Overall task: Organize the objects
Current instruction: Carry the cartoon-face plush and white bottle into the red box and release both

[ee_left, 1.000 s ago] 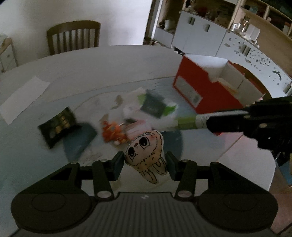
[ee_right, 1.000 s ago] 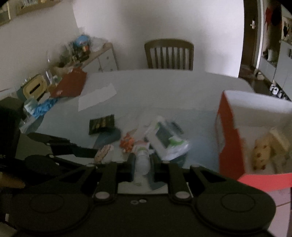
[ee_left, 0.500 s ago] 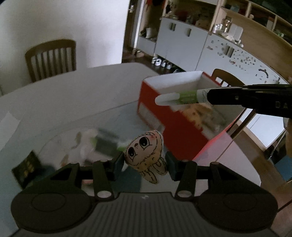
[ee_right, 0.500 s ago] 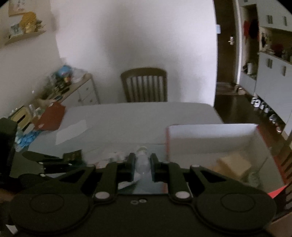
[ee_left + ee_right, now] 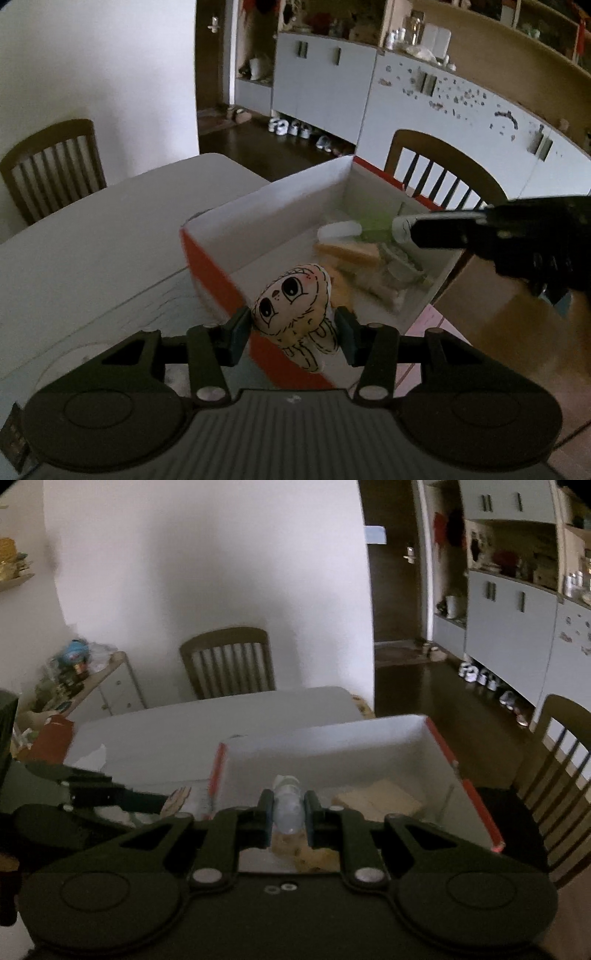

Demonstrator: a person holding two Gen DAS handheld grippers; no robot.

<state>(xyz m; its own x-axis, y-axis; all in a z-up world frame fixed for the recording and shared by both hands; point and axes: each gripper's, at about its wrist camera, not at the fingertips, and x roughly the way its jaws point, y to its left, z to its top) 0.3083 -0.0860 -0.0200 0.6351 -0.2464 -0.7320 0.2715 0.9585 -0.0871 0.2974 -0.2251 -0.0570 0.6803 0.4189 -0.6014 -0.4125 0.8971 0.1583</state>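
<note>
Both carried items are at the drop-off stage. The left tool [image 5: 291,326] grips a cartoon-face plush toy [image 5: 295,306] at lower centre, just short of the red-and-white box [image 5: 273,206]. The right tool [image 5: 289,814] clamps a small clear bottle [image 5: 286,801] over the box interior, mid-frame. Next, judging from this: lower, release the bottle, then bring the toy over the rim.

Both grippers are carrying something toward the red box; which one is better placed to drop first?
Right. The right gripper holds the bottle over the box interior; the left gripper with the plush toy sits at the near corner.
</note>
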